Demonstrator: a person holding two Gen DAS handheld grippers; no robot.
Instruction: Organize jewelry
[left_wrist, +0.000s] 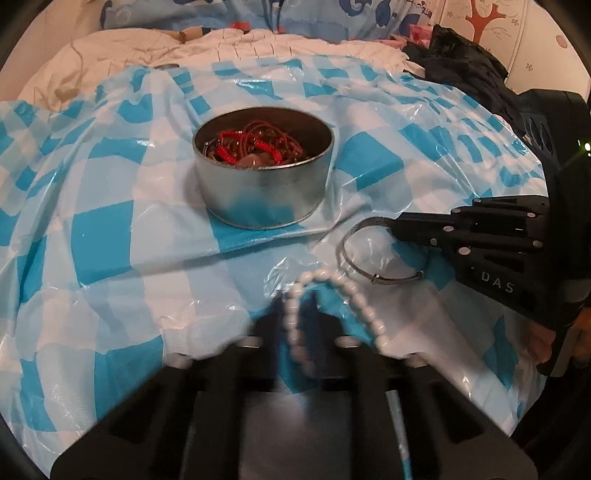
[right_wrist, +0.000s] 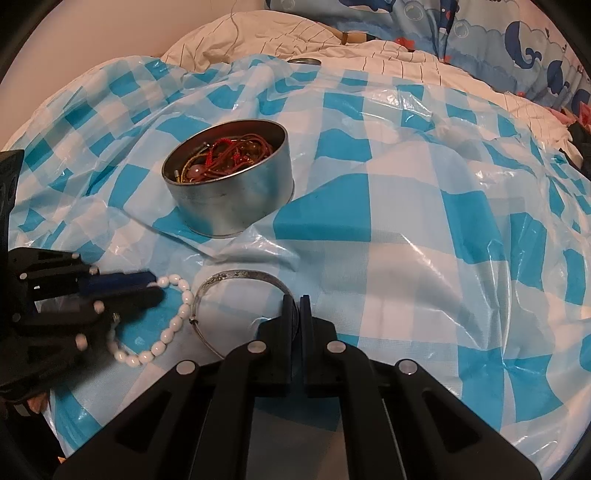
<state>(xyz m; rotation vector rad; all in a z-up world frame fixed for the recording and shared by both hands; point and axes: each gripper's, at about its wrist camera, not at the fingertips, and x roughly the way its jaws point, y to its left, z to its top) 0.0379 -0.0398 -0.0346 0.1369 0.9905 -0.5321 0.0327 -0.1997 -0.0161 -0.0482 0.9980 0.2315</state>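
From my remote station, I saw the right gripper pinched shut on the thin silver metal bangle, whose loop lay flat on the blue-and-white checked plastic sheet spread over the bed. My left gripper had its fingers on either side of one strand of the white oval-bead bracelet; motion blur in the left wrist view kept me from telling whether they had closed on it. The bracelet's far end lay just beside the bangle, and the two may have touched. Beyond both, well apart from the grippers, stood the round silver metal tin, already holding a tangle of red cord bracelets and dark beads. A white rumpled quilt lay behind the sheet.
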